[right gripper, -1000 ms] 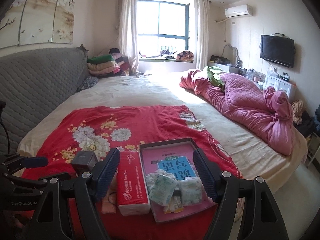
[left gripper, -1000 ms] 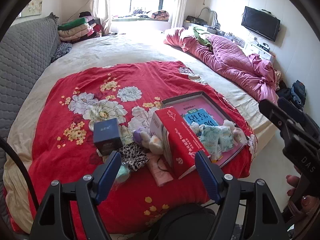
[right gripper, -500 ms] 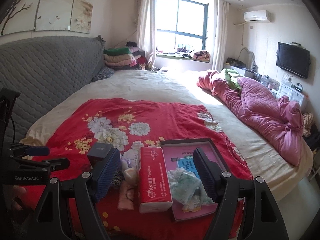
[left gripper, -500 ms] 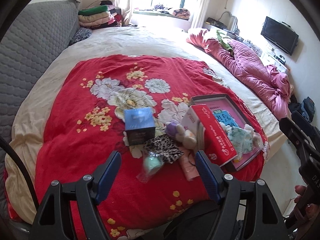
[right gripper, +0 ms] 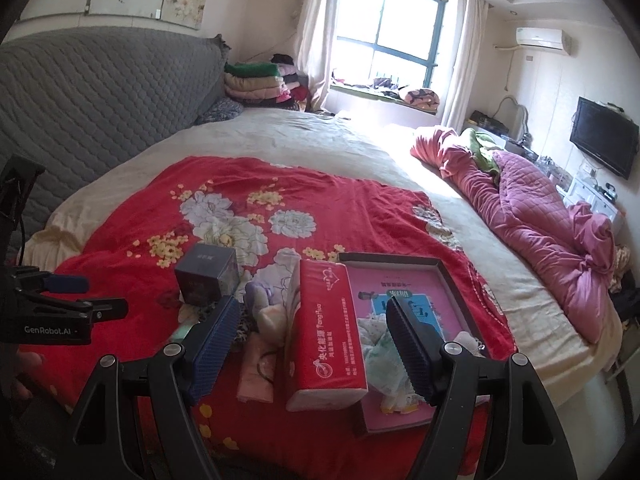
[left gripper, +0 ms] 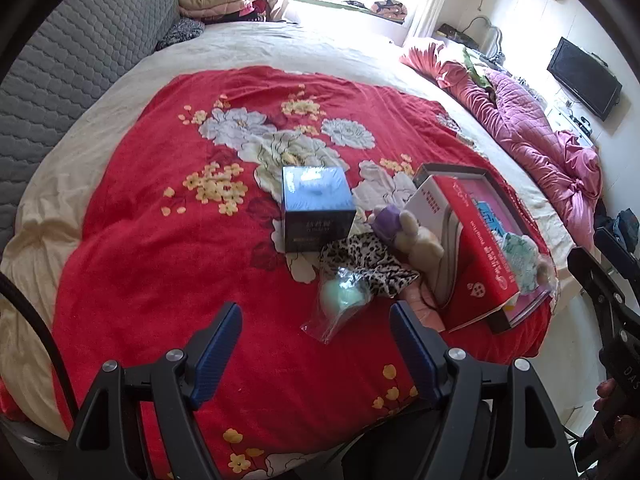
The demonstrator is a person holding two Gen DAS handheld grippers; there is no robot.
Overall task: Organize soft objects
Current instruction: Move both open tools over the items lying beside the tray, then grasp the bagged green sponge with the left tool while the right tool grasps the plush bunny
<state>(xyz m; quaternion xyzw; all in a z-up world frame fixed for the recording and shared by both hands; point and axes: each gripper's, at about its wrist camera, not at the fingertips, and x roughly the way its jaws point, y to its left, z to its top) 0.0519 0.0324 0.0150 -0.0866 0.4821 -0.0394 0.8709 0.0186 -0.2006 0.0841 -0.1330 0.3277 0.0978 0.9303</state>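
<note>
Soft objects, one cluster near the close edge of the red floral blanket [left gripper: 132,240]:
- One mint sponge in a clear bag [left gripper: 340,300], nearest.
- One leopard-print cloth [left gripper: 364,260], behind the bag.
- One plush toy [left gripper: 416,236], purple and cream; form unclear.
- One pink cloth [right gripper: 256,372], partly hidden.
- One red tissue pack [right gripper: 324,332], leaning on the shallow box [right gripper: 452,280].
- Pale wrapped packets [right gripper: 380,352] inside the box; count unclear.
- One dark blue box [left gripper: 316,208], far left.

Left gripper [left gripper: 316,340] and right gripper [right gripper: 312,340]: jaws wide apart, empty.

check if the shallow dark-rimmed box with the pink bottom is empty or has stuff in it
Not empty: the shallow dark-rimmed box holds crumpled pale green-and-white packets at its near end.
</note>
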